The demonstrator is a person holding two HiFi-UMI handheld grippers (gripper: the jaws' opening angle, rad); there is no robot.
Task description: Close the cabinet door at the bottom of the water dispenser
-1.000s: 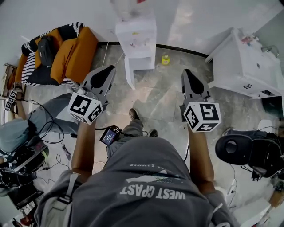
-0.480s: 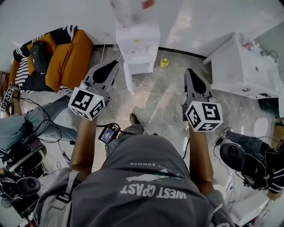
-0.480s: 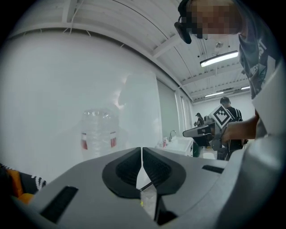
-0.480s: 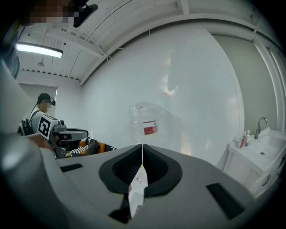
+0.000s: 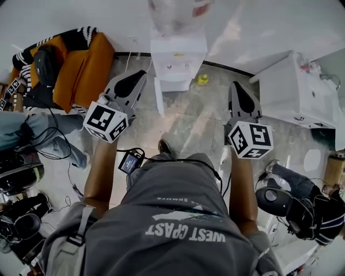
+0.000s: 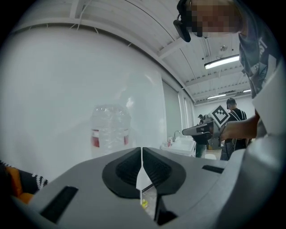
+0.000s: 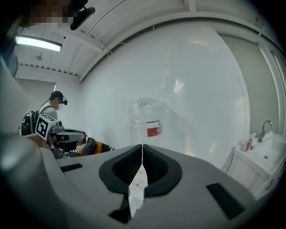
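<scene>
The left gripper (image 6: 142, 154) has its jaws pressed together with nothing between them, a clear water bottle (image 6: 110, 129) beyond against a white wall (image 6: 58, 98), the right gripper (image 6: 192, 130) off to the right.

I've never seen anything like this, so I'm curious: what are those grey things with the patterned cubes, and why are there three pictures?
A person holds a grabbing tool in each hand: the left tool and the right tool. The cubes are parts of the tools. One picture comes from a camera on the person's head, looking down at the floor. The other two come from small cameras riding on each tool, looking along its jaws. Both tools are shut and hold nothing. Ahead stands a white water dispenser with a bottle on top. Its bottom door stands open. An orange sofa is at the left and a sink cabinet at the right.
</scene>
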